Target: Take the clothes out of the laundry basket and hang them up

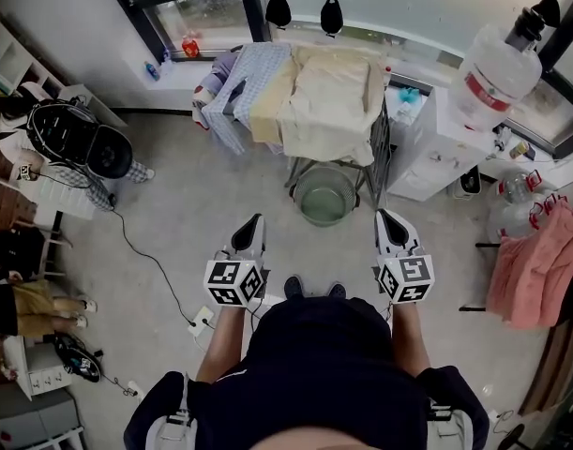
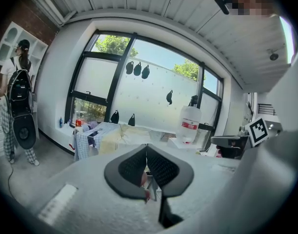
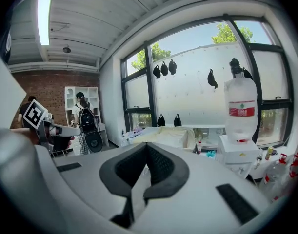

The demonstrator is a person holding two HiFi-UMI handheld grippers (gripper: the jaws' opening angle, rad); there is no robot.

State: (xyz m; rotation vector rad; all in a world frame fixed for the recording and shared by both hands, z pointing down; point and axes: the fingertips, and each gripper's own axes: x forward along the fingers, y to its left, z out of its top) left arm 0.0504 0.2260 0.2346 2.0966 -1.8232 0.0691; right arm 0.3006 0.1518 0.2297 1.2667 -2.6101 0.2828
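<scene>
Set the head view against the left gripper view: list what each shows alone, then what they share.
Head view only: the green laundry basket on the floor and the wearer's shoes. Left gripper view only: the ceiling and trees outside. Both: the draped clothes, the big water bottle and a person carrying a black backpack.

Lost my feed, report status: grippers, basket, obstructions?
Left gripper and right gripper jaws shut, empty. Green basket at rack's foot, looks empty. Clothes draped on rack. Nothing blocking.
</scene>
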